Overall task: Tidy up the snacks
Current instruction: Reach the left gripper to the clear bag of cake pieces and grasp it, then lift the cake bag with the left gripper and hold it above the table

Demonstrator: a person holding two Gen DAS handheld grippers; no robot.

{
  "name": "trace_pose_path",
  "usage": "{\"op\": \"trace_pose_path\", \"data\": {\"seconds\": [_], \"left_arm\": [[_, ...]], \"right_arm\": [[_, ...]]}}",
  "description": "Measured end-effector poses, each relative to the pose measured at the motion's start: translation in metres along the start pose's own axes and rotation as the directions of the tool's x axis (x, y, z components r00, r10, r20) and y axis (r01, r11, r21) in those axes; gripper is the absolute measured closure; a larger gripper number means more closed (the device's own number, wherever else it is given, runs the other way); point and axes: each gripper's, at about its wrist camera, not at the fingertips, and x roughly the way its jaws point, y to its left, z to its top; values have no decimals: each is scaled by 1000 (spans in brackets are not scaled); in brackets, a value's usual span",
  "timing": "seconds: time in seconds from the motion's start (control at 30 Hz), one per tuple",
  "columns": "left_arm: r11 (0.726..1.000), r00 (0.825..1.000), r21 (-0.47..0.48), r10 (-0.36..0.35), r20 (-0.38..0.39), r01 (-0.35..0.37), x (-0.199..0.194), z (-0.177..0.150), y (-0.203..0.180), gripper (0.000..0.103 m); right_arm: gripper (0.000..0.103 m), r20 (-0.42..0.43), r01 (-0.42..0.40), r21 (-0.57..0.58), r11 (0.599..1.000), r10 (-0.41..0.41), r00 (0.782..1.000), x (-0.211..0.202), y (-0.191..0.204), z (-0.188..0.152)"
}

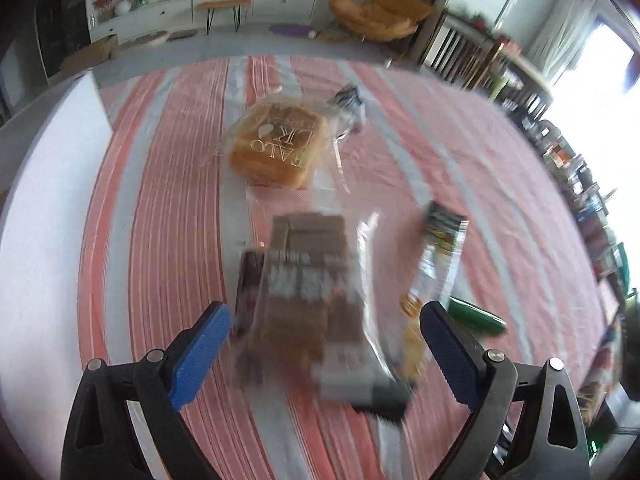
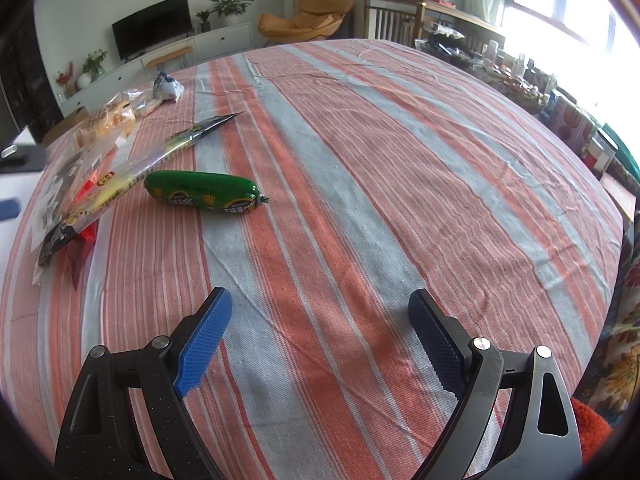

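Note:
My left gripper (image 1: 326, 320) is open, its blue pads either side of a clear pack of brown biscuits (image 1: 308, 280) lying on the striped tablecloth (image 1: 160, 200); the view is blurred. Beyond it lies a bagged loaf of bread (image 1: 276, 144). A long yellow snack packet (image 1: 436, 256) lies to the right, and a green sausage (image 1: 476, 314) past the right pad. My right gripper (image 2: 320, 308) is open and empty over bare cloth. The green sausage (image 2: 200, 192), the long packet (image 2: 140, 168) and the bread (image 2: 106, 120) lie to its far left.
A small white and blue bag (image 2: 168, 86) lies at the table's far left edge. A red wrapper (image 2: 84, 240) sits under the long packet. Cluttered shelves (image 2: 520, 76) and a window stand on the right, beyond the table edge.

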Motion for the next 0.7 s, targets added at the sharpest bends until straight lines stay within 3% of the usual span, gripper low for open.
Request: {"op": "trace_pose_path", "data": {"seconds": [0.07,0.13,0.2,0.23,0.37,0.5,0.7], "left_arm": [[999,997,41,33,-71,-30,23,9,-6,8],[994,993,91,66,-95,-58,35,9,-14,9],[992,996,109,65,-56,-58,32,11,-14,41],[995,997,82,57,-51,-53,29,12,-9,45],[997,1000,-72,-18,10,19,-6,1,17,46],[998,997,-66,-9,81,15,-58,-37,30,46],[999,1000,-44,21,5,-21,-62,-116,38,45]], "right_arm": [[11,0,0,0,1000,0,1000,0,0,0],[11,0,0,0,1000,0,1000,0,0,0],[11,0,0,0,1000,0,1000,0,0,0],[11,0,0,0,1000,0,1000,0,0,0],[11,0,1,0,1000,-1,1000,0,0,0],[11,0,1,0,1000,-1,1000,0,0,0],[11,0,1,0,1000,-1,1000,0,0,0]]}}
